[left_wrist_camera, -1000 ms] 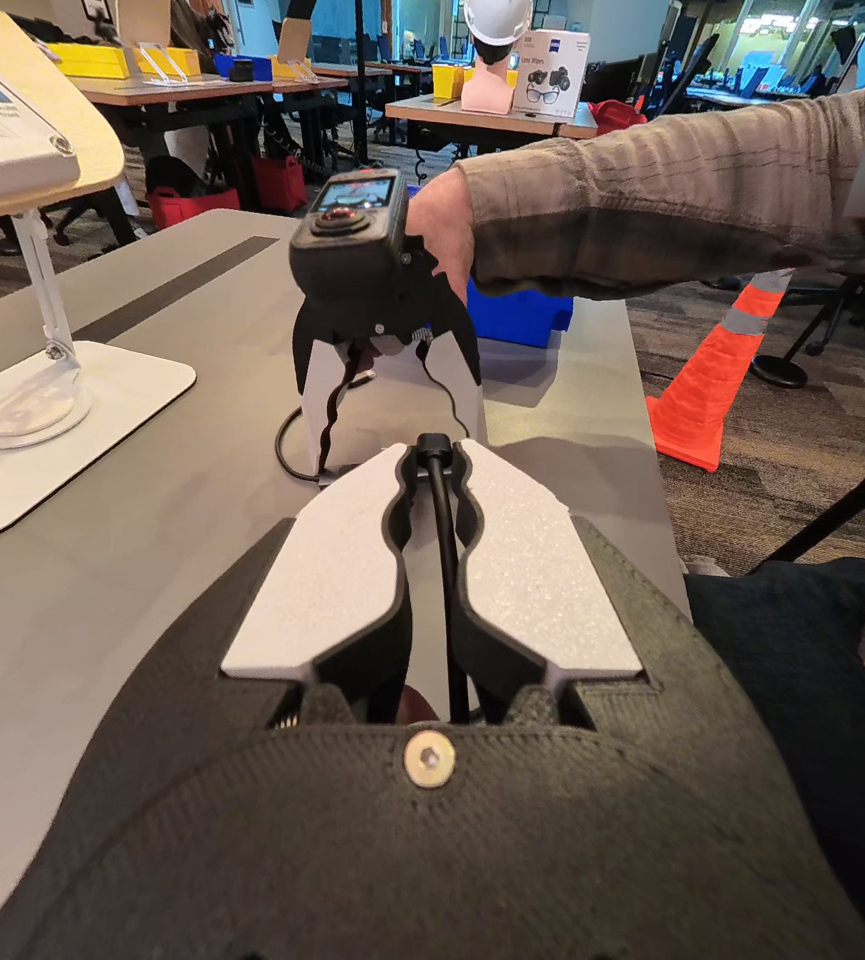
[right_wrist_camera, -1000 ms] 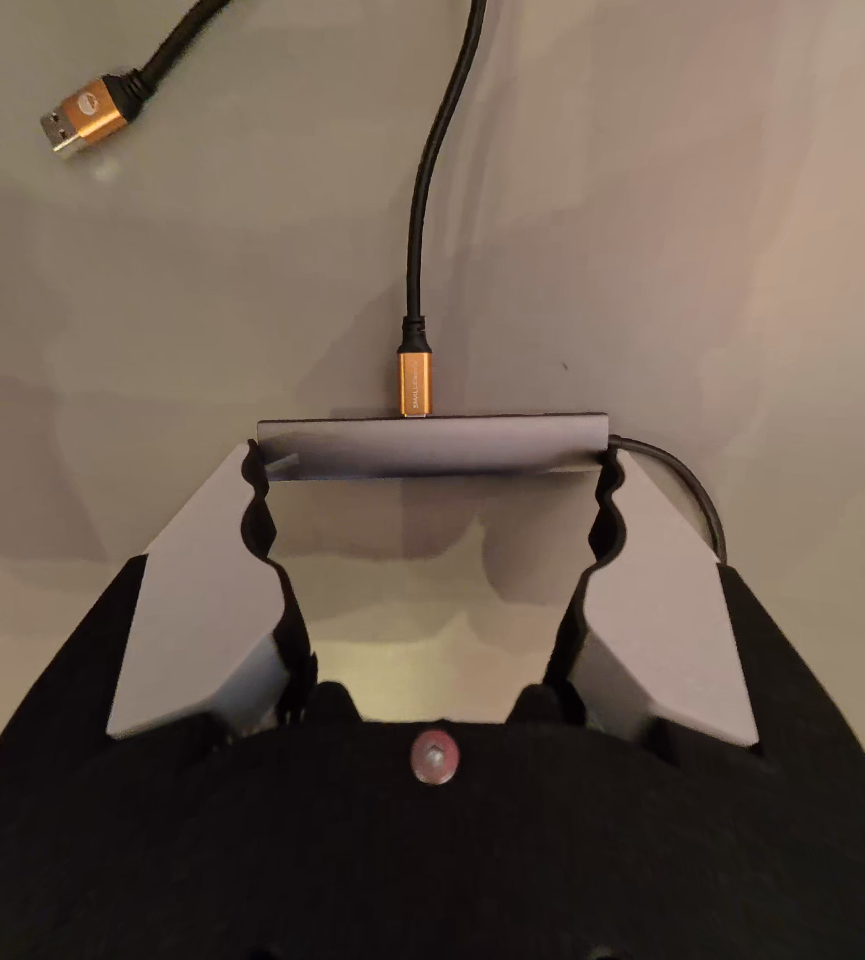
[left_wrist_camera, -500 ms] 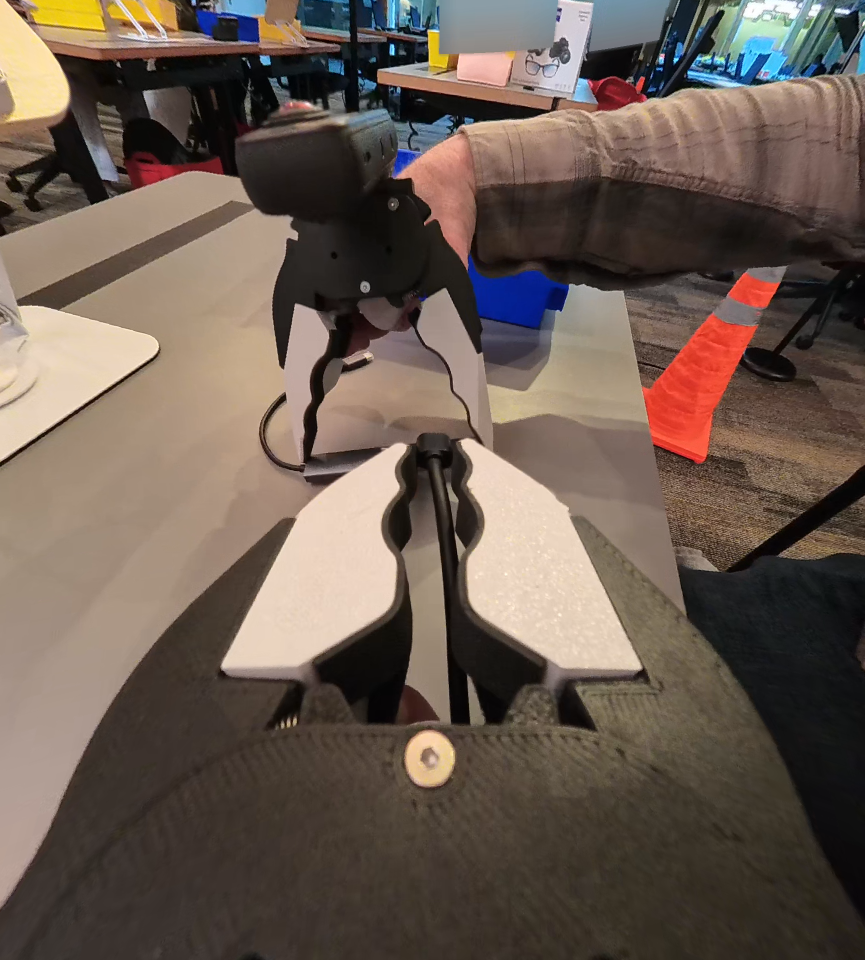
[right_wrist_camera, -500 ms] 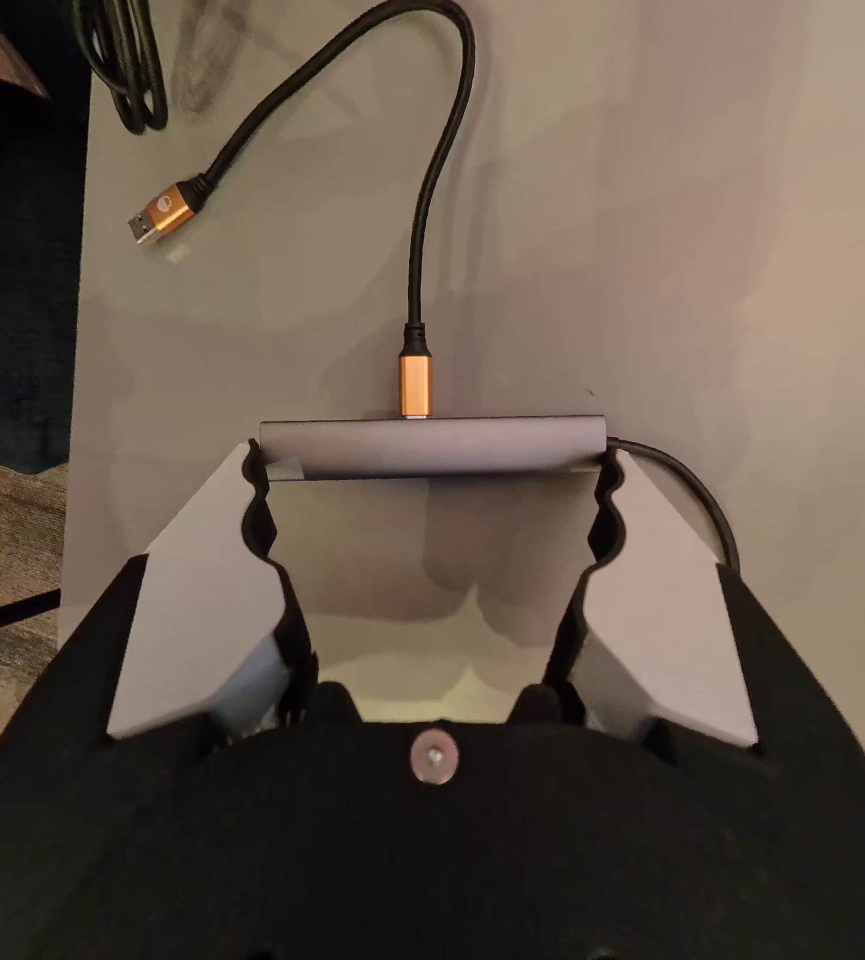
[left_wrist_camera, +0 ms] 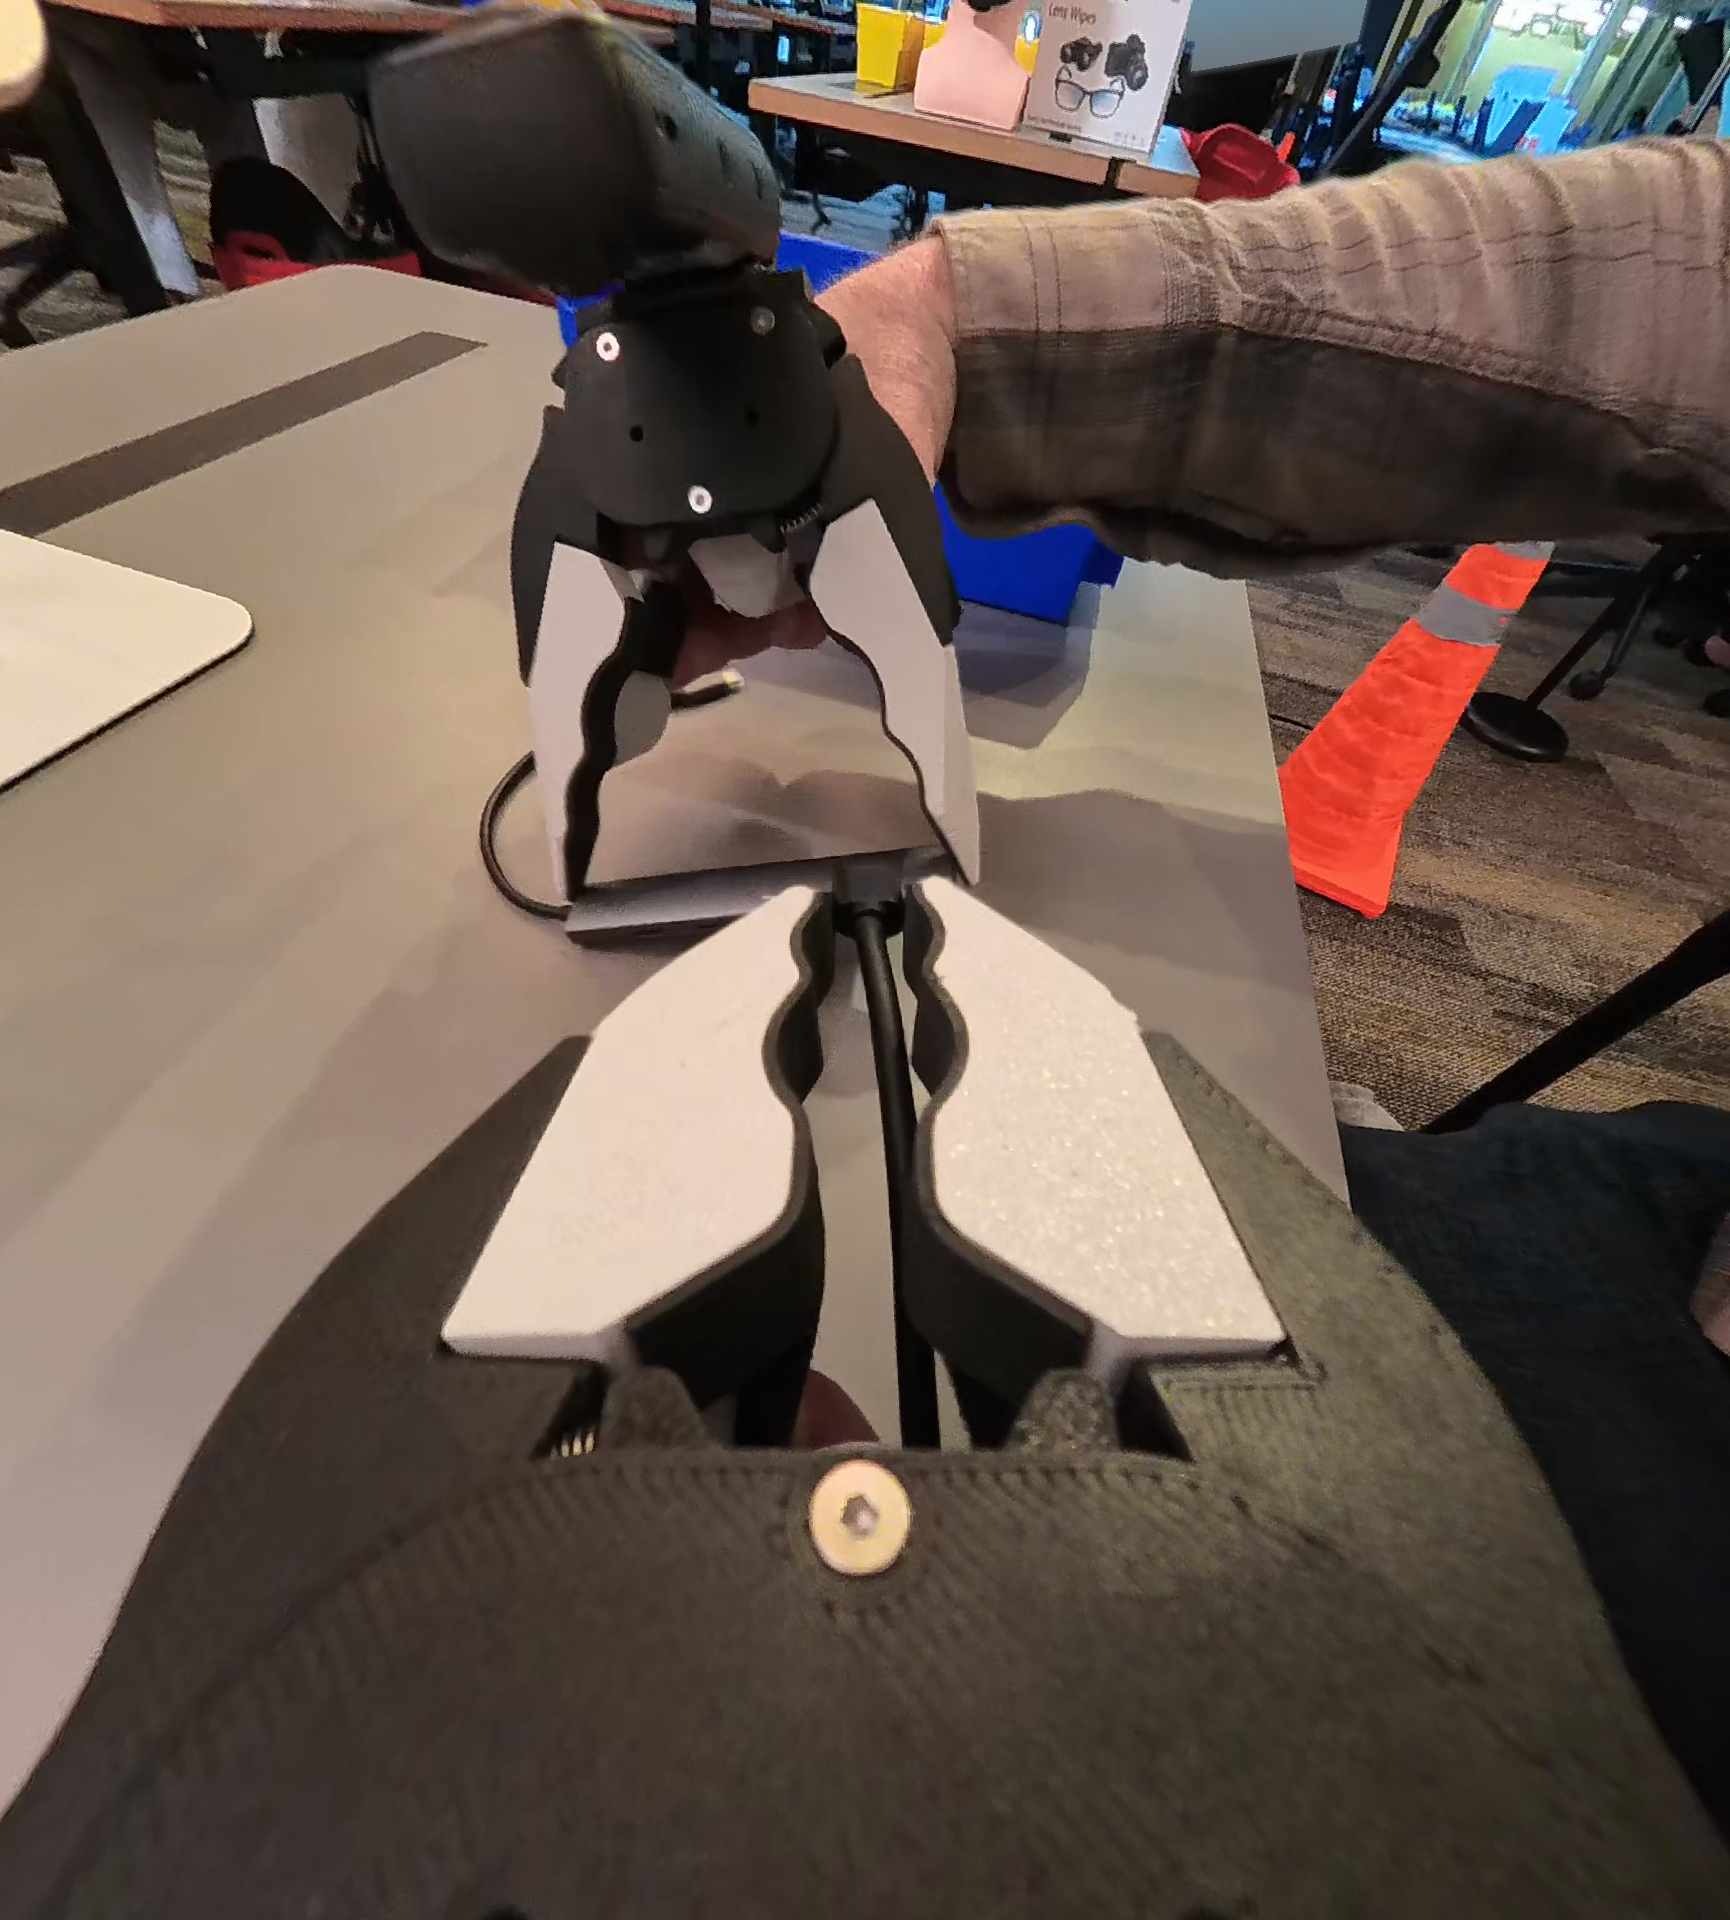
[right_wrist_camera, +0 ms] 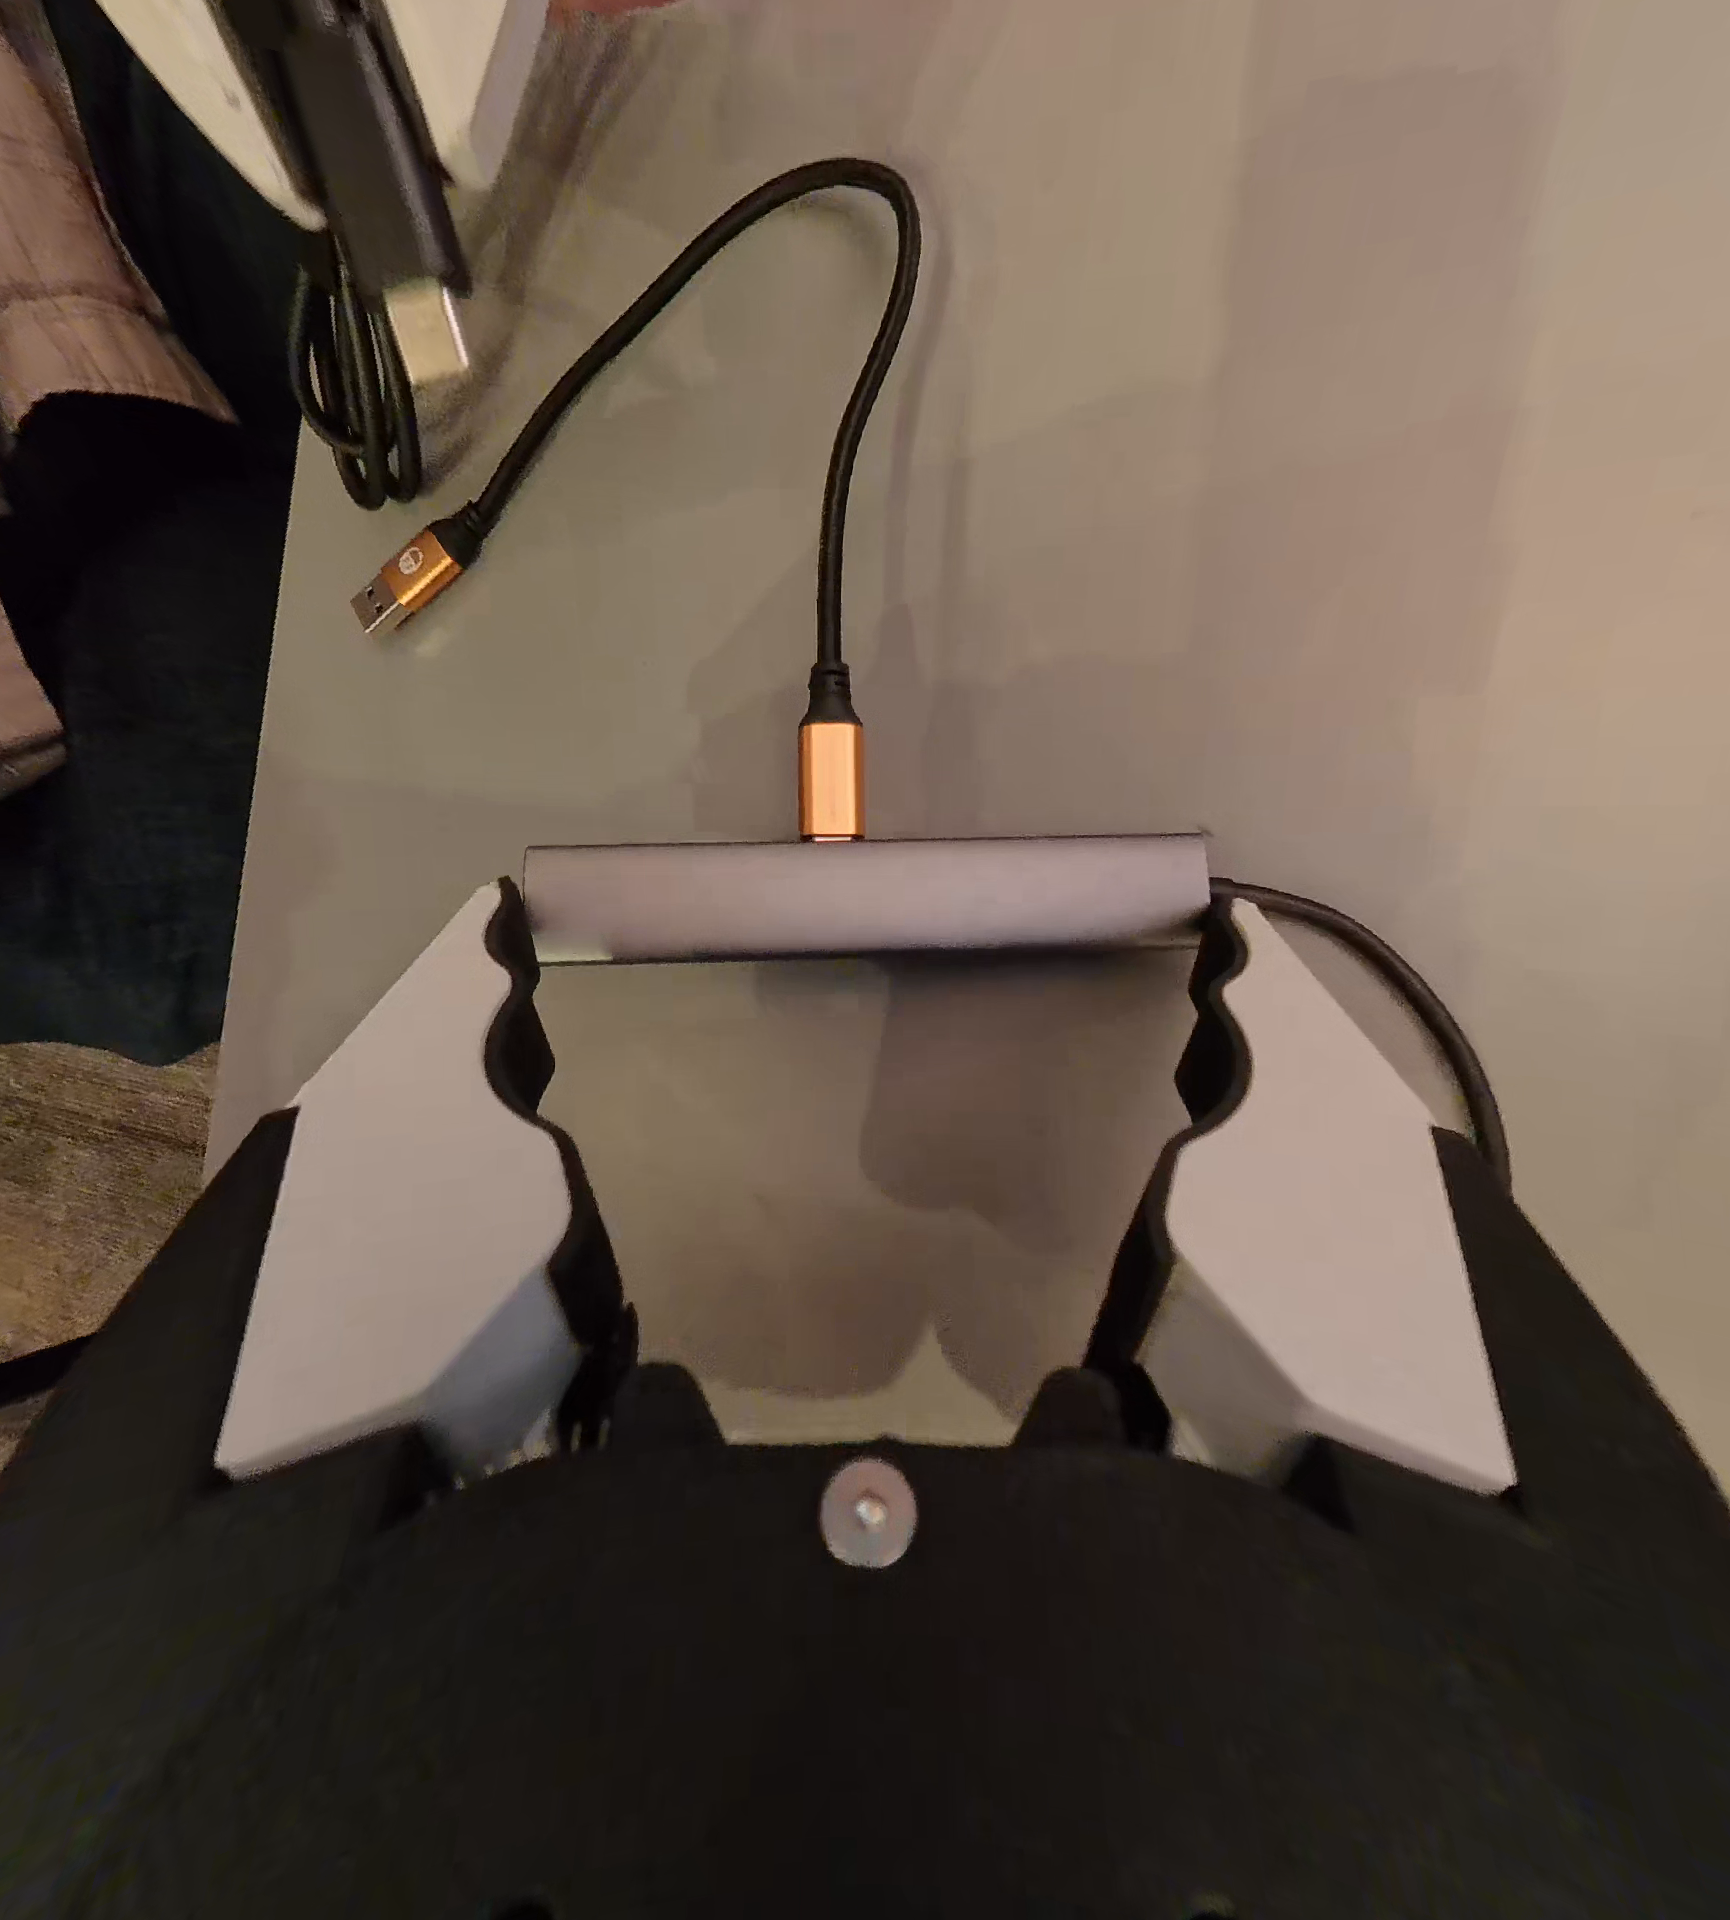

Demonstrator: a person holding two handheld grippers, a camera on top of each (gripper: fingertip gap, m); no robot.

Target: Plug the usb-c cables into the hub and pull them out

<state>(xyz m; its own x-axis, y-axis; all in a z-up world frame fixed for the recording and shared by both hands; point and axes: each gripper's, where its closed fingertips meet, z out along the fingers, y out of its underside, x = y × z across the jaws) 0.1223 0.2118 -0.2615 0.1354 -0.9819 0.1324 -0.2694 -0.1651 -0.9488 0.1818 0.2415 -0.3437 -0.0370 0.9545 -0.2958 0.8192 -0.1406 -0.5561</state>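
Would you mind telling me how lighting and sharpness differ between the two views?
Left wrist view: bright daylight, glare on the table, the right gripper's camera housing blurred. Right wrist view: dim, warm cast, soft shadows around the hub, edges slightly smeared.

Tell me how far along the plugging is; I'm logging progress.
Done: the orange-collared cable sits in the hub, which the right gripper clamps. In hand: the left gripper holds a black cable at the hub's edge, seating unclear. Left: pulling them out.

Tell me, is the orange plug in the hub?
In: the orange plug meets the hub edge, no metal tip showing.
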